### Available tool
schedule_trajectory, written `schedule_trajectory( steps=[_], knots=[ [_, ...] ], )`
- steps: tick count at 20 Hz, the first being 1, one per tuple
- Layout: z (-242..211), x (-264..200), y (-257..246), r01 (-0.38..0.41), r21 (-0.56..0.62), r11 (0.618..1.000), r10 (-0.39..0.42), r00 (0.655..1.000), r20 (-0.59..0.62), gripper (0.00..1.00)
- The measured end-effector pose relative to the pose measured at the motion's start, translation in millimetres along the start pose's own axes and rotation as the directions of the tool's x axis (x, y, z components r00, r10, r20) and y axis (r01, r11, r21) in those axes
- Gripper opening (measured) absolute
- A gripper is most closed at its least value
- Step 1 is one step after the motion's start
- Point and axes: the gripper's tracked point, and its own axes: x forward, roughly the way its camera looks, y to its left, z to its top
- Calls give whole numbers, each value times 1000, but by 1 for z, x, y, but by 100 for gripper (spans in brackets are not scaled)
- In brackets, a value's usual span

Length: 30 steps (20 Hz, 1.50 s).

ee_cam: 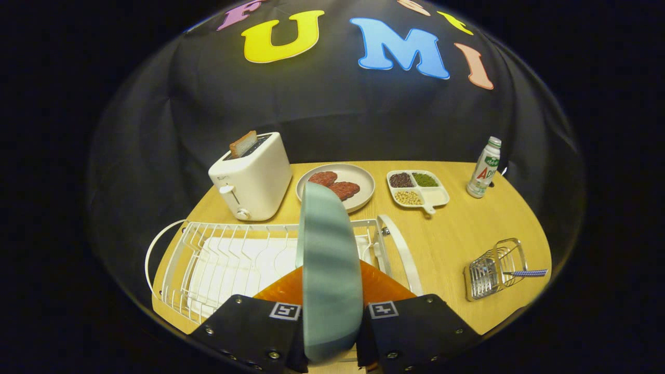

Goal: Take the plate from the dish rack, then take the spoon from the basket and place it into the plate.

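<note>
Two fingers of my gripper point(332, 332) are pressed onto a pale green plate point(330, 270), one on each face, so it stands on edge between them and rises ahead of them over the dish rack point(234, 254). That white wire rack sits just beyond the fingers, towards eleven o'clock, on a wooden table point(467, 228).

One small wire basket point(493, 270) lies tipped on its side at three o'clock from the held plate, well apart from it. One spoon point(527, 272) rests in it, its patterned handle poking out of the mouth.

Past the rack at twelve o'clock sits one beige plate point(363, 179) carrying two reddish patties point(335, 184). Beside it at one o'clock is one white divided tray point(436, 196) with four compartments: dark beans, green beans and yellowish beans fill three, while the fourth looks bare.

One white toaster point(254, 179) stands at eleven o'clock with one slice of toast point(242, 144) sticking up from a slot. One white bottle point(484, 169) stands upright at two o'clock, near the table's far edge.
</note>
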Motion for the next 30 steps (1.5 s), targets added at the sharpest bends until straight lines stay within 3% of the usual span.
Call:
schedule_trajectory(
  steps=[3, 6, 11, 22, 30],
  knots=[
    [6, -1, 2, 66, -85, 994, -67, 998, 0, 30],
    [22, -13, 6, 154, -229, 961, -147, 988, 47, 30],
    [31, -38, 18, 211, -356, 910, -187, 977, 99, 30],
    [6, -134, -25, 249, -332, 910, -211, 967, 145, 30],
    [-76, -174, -72, 189, -259, 947, -181, 982, 53, 30]
  ],
)
